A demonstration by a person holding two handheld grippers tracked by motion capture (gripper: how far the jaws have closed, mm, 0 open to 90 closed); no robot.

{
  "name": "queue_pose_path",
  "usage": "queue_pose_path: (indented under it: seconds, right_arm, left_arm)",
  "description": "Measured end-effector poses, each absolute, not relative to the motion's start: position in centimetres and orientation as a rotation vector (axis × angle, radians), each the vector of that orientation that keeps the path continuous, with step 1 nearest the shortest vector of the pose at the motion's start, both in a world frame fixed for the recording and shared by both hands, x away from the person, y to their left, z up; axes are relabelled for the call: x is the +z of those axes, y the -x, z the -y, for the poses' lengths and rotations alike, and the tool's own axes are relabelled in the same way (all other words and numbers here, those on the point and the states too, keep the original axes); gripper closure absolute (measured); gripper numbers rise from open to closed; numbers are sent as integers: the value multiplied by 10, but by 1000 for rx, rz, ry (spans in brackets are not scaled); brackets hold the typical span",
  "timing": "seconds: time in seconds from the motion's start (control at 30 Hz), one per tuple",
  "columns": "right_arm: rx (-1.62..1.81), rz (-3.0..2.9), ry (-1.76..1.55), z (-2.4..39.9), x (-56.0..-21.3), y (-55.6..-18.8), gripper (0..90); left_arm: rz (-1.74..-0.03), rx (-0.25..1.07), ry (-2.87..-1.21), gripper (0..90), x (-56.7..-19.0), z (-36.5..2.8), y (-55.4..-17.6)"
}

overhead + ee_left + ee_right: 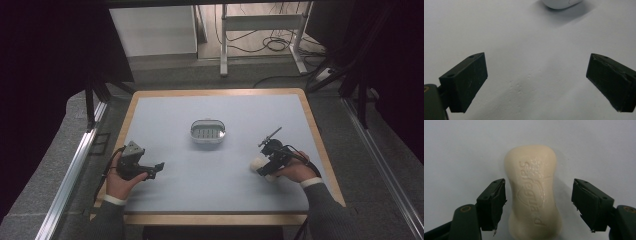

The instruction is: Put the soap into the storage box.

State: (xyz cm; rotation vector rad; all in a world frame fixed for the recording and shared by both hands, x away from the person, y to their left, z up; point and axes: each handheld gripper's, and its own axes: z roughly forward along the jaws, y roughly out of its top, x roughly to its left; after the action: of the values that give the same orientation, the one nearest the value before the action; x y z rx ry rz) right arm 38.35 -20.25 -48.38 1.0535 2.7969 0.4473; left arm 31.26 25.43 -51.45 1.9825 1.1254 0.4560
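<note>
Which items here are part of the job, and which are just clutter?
In play:
- soap bar, between the open right tongs, not yet gripped
- soap dish, probably the target

Idle:
- left tongs, open, empty
- frame and cables beyond the table

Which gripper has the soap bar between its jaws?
The right gripper: the cream soap bar lies between its open jaws, not yet pressed. The left gripper stands open over bare table.

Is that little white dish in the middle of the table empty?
Empty, it seems: the dish shows just its ribbed floor, and the soap lies on the table.
</note>
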Motion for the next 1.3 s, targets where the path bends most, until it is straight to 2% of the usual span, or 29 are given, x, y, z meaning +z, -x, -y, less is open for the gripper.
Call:
queue_pose_path:
  seconds: [0.13,0.23,0.33,0.4,0.83,1.3]
  right_arm:
    - [443,-2806,-1041,201,-487,-385,285]
    - [402,-2814,-1046,197,-492,-384,329]
    - [359,-2814,-1036,194,-495,-383,405]
    - [359,-2819,-1035,193,-494,-383,488]
    - [334,-2830,-999,187,-485,-386,495]
    - [404,-2818,-908,170,-450,-396,495]
  left_arm:
    - [-1124,452,-1984,41,-514,-255,-314]
    - [-1122,453,-1976,42,-512,-255,-314]
    - [-1123,456,-1975,42,-511,-257,-314]
    - [-1123,458,-1970,43,-511,-258,-313]
    - [-1131,464,-1953,45,-509,-263,-310]
    - [-1133,456,-1940,47,-508,-266,-308]
